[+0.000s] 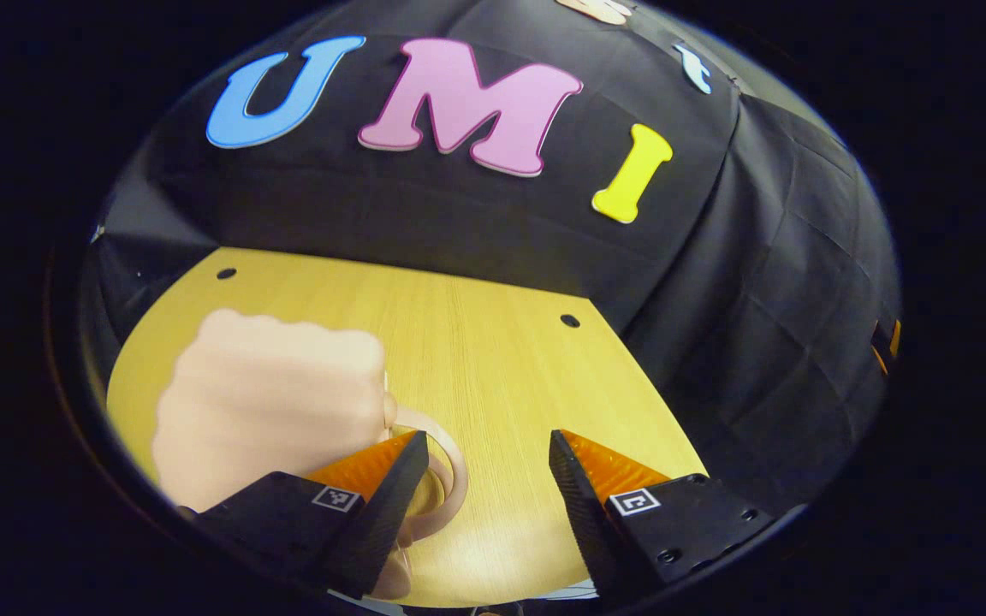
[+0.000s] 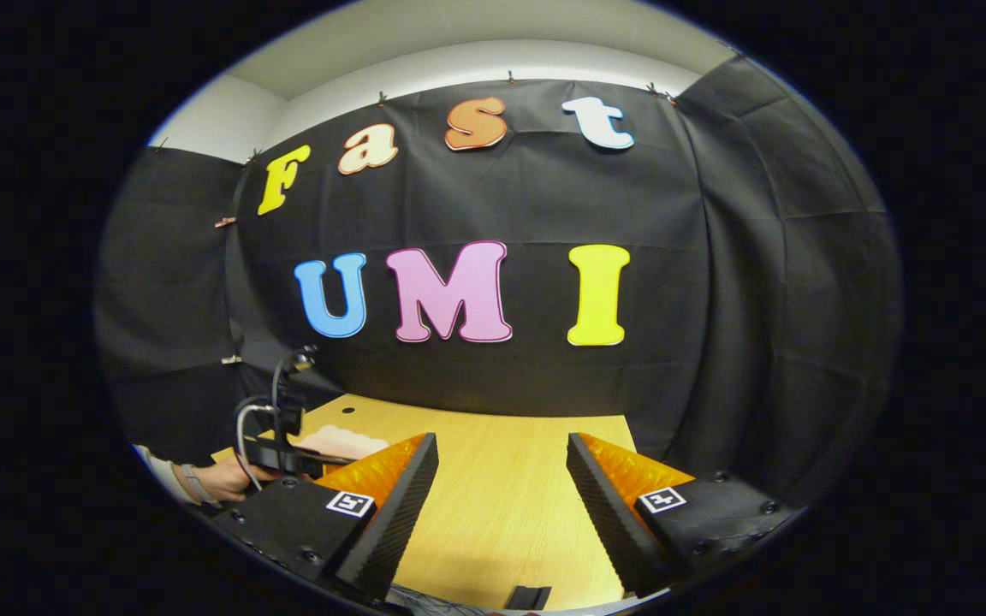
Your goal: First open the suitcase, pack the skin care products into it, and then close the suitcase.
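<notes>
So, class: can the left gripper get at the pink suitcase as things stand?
Probably yes. The left gripper is open and the suitcase lies just ahead, by its left finger, on the table. Nothing stands between them, though it must swing left.

Left gripper view: the yellow wood-grain tabletop lies bare from the open left gripper forward to the black cloth wall at the rear and right edges. Obstruction at left: a pale pink ribbed suitcase stands on the table, its looped handle just beside the gripper's left finger.

Right gripper view: bare tabletop ahead of the spread right gripper up to the wall. To its left, the other gripper with black cabling and the hand holding it occupy that corner.
</notes>
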Available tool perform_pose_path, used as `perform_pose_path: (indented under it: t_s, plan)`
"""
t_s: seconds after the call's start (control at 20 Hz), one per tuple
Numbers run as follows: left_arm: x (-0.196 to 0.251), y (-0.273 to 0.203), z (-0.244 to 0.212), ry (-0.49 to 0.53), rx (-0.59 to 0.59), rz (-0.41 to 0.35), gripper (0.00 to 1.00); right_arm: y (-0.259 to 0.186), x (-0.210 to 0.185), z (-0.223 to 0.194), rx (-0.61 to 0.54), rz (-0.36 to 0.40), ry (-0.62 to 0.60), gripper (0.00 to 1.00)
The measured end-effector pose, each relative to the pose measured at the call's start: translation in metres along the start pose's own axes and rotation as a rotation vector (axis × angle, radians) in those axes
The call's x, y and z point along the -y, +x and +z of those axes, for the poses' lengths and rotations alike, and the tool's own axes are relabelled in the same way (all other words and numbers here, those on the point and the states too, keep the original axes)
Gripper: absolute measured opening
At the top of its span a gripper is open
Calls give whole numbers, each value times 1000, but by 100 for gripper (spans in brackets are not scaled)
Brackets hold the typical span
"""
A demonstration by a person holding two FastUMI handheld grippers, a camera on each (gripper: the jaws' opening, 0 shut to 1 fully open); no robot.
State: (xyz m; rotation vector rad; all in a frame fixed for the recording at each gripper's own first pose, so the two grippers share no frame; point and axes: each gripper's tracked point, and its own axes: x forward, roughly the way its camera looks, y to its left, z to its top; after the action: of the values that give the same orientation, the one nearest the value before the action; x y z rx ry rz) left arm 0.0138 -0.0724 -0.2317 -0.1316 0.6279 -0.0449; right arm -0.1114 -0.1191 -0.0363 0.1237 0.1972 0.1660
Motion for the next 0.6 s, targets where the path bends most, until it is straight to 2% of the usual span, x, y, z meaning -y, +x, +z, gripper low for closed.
perform_pose_path:
  t_s: [0.15,0.25,0.3,0.4,0.45,0.6]
  plan:
    - [25,-71,49,124,163,82,89,10,-6,11,39,28,-40,95]
    - [53,-113,77,167,286,103,90,20,-15,23,75,34,-54,96]
    - [66,-129,88,156,342,94,89,26,-17,27,90,28,-56,96]
    - [109,-161,103,136,430,-39,91,31,-34,42,127,42,-48,96]
    - [125,-172,108,141,448,-66,93,33,-42,48,133,54,-48,96]
    - [128,-195,131,199,521,-31,97,35,-59,61,180,84,-90,96]
